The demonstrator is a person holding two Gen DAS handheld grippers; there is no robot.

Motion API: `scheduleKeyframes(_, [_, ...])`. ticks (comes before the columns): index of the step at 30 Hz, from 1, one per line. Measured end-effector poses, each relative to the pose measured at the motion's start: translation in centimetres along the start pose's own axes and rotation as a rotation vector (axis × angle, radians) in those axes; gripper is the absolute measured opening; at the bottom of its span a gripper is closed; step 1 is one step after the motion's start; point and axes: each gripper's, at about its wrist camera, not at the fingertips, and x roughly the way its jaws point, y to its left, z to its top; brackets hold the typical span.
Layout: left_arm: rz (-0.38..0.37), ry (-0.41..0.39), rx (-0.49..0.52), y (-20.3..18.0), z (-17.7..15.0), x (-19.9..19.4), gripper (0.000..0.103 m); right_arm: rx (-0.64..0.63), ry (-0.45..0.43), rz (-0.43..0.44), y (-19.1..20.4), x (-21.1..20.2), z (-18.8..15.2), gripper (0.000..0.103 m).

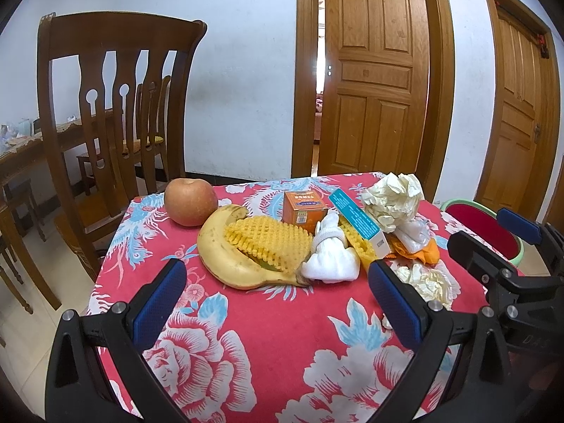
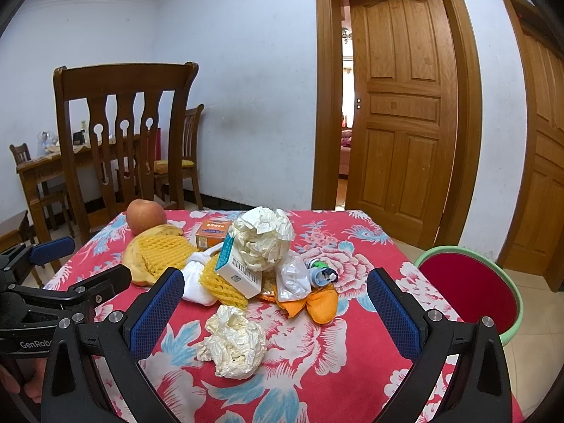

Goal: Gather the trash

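Observation:
A pile of trash lies on the red floral tablecloth (image 2: 317, 352): a crumpled paper ball (image 2: 234, 342) nearest me, a bigger paper ball (image 2: 264, 239) on top, a blue-white box (image 2: 236, 268), an orange box (image 2: 211, 234), yellow foam net (image 1: 268, 243), white foam sleeve (image 1: 329, 257), clear plastic (image 2: 292, 278) and orange wrapper (image 2: 313, 303). My right gripper (image 2: 275, 317) is open, just short of the near paper ball. My left gripper (image 1: 278, 299) is open, in front of the banana (image 1: 229, 264) and white sleeve. The green bin with red liner (image 2: 472, 289) stands off the table's right.
An apple (image 1: 190, 201) sits at the table's far left corner. A wooden chair (image 1: 112, 105) stands behind the table on the left, with a dining table (image 2: 46, 172) beyond. Wooden doors (image 2: 405, 112) are at the back right. The right gripper shows in the left wrist view (image 1: 500, 243).

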Motion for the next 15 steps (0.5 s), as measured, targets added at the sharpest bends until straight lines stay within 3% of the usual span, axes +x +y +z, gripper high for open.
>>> scheduleKeyframes(15, [-0.003, -0.004, -0.003, 0.11, -0.01, 0.02, 0.101, -0.001, 0.002, 0.002, 0.1, 0.07, -0.08, 0.103])
